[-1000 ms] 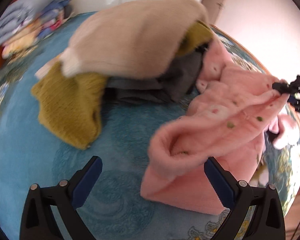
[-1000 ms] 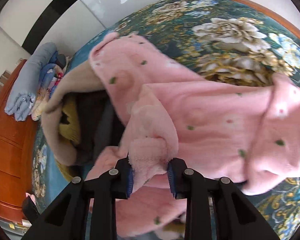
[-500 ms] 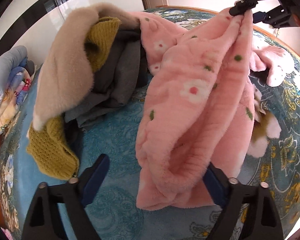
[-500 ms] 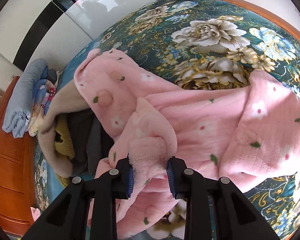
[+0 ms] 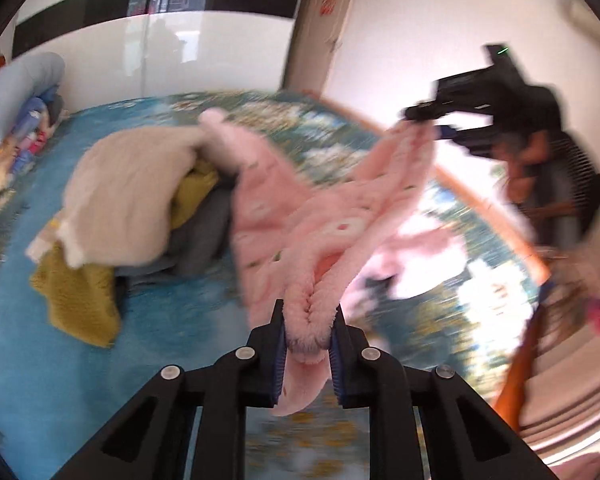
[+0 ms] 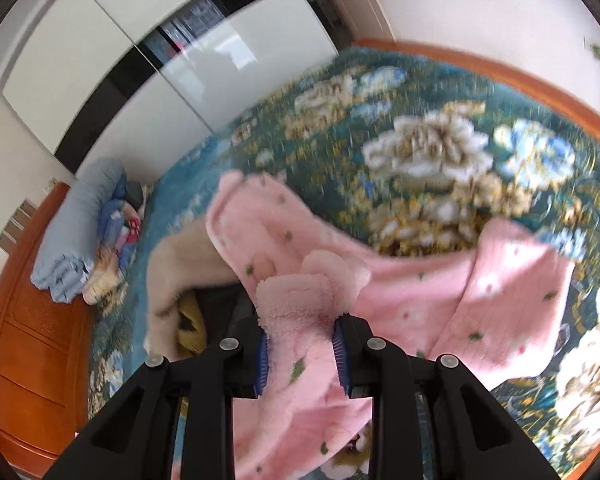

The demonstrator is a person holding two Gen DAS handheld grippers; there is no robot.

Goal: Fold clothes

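A fluffy pink garment [image 5: 340, 216] with small flowers and green dots hangs stretched above the bed between both grippers. My left gripper [image 5: 308, 340] is shut on a rolled pink edge of it. In the left wrist view my right gripper [image 5: 424, 120] grips the far upper corner, up at the right. In the right wrist view my right gripper [image 6: 300, 340] is shut on a thick pink fold, and the pink garment [image 6: 440, 296] drapes away to the right over the bedspread.
A pile of clothes lies on the bed: a beige fleece [image 5: 132, 184], a mustard knit [image 5: 80, 296] and grey fabric [image 5: 204, 236]. Folded bedding [image 6: 80, 236] sits by the wooden headboard [image 6: 28, 352]. A person [image 5: 548, 176] stands at the right bedside. The floral bedspread [image 6: 440, 152] spreads beyond.
My left gripper, open half a second ago, has shut on the pink garment's edge. The garment is now lifted and pulled taut between both grippers; both views blur from motion.
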